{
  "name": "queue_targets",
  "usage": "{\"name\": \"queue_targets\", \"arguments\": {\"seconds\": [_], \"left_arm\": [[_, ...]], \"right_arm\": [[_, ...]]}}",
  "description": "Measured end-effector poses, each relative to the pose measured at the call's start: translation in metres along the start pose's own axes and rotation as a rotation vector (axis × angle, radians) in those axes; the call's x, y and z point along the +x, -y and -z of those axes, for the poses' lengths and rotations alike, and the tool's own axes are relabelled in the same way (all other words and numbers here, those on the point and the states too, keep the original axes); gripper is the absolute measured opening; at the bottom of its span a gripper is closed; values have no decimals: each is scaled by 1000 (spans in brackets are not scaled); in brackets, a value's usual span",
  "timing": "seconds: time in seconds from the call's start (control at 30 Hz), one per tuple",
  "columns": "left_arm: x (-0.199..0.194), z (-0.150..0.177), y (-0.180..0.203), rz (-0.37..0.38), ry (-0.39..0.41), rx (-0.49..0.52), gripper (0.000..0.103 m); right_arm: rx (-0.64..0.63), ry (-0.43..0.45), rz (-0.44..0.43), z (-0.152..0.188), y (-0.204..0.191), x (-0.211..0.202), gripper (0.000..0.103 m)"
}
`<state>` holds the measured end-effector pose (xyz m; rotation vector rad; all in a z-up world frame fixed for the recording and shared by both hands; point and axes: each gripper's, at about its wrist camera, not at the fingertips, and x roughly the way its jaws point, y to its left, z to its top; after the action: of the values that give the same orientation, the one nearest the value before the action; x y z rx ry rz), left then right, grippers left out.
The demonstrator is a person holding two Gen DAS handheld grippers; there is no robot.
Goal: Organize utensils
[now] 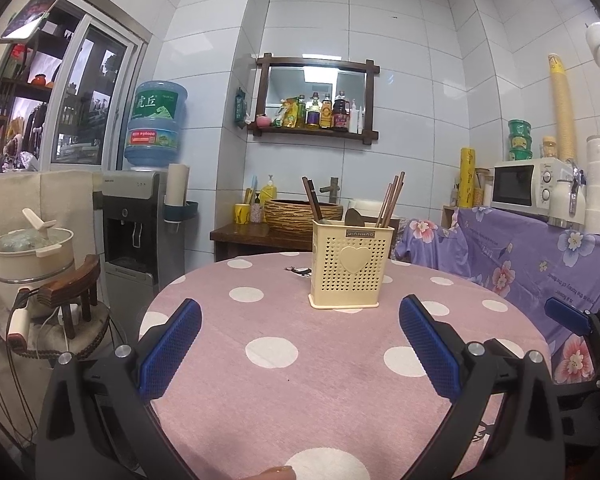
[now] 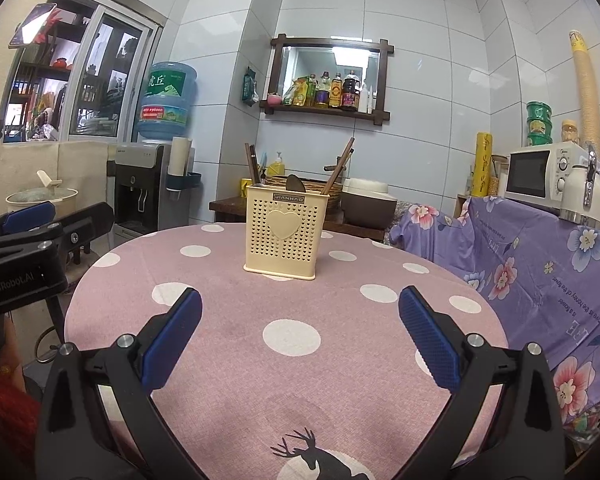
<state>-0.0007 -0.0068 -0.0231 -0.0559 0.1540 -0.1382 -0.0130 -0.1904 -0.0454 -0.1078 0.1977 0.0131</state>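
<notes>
A cream perforated utensil holder with a heart on its front stands upright on the round pink polka-dot table. Brown chopsticks lean in its right part, darker ones in its left, and a dark spoon tip shows between them. The same utensil holder appears in the right wrist view, with chopsticks sticking out. My left gripper hovers open over the table, well short of the holder. My right gripper is open too, empty, also short of it.
A purple floral cloth covers a counter at the right, with a microwave on it. A water dispenser and a pot stand at the left. A wooden basin sits behind the table. The other gripper shows at the left edge.
</notes>
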Motion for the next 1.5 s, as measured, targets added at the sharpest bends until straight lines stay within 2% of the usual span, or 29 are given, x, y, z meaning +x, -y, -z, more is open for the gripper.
{"name": "queue_targets", "arguments": {"seconds": [0.23,1.17,1.5], "left_arm": [[0,-1,2,-21,0,23,98],[-2,-1,4,-22,4,16,98],[1,-2,6,-22,-21,13,98]], "right_arm": [[0,1,2,0,1,-1,97],[7,-7,4,-2,2,0,97],[11,-10,7,-2,2,2,97]]}}
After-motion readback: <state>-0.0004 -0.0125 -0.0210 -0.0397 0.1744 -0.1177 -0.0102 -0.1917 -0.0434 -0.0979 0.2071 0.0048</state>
